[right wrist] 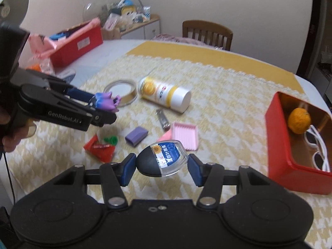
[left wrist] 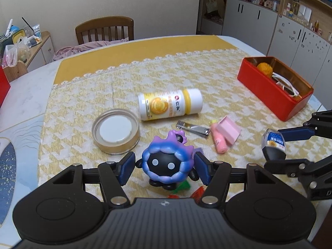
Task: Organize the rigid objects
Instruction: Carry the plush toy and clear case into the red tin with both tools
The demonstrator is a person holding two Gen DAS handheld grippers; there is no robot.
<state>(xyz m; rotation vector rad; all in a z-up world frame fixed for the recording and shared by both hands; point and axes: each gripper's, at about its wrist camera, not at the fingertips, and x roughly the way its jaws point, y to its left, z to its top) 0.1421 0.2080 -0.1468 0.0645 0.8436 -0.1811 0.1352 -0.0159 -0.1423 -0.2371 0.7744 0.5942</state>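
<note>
Left gripper [left wrist: 165,167]: a round toy figure [left wrist: 168,164] with a black face and a blue and purple frill is held between its blue pads [left wrist: 127,167]. The toy is seen lifted off the yellow tablecloth [left wrist: 83,95].
Right gripper [right wrist: 161,166]: a small egg-shaped case [right wrist: 160,160], half black and half clear with a blue sunflower label, is held between its pads. Each end of the case is touched by one pad.
Landmark: a red tin box [right wrist: 290,174] is used here for all places.
Inside the red tin box: an orange fruit [right wrist: 299,120] and white glasses [right wrist: 317,151] are seen.
Egg-shaped case: it is held up in the air, near the left of the red tin box in the right wrist view.
Toy figure: it is held well to the left of the red tin box, farther away than the case.
White and yellow bottle [left wrist: 170,104]: it is laid on its side, well left of the red tin box.
Round lid [left wrist: 115,131]: it is laid farther left than the bottle.
Nail clipper [left wrist: 193,128]: it is laid between the bottle and the toy.
Pink tray [right wrist: 184,134]: it is laid near the red tin box, just past the case.
Purple block [right wrist: 136,136]: it is laid left of the pink tray.
Red and green bits [right wrist: 100,146]: they are laid farther left than the purple block.
</note>
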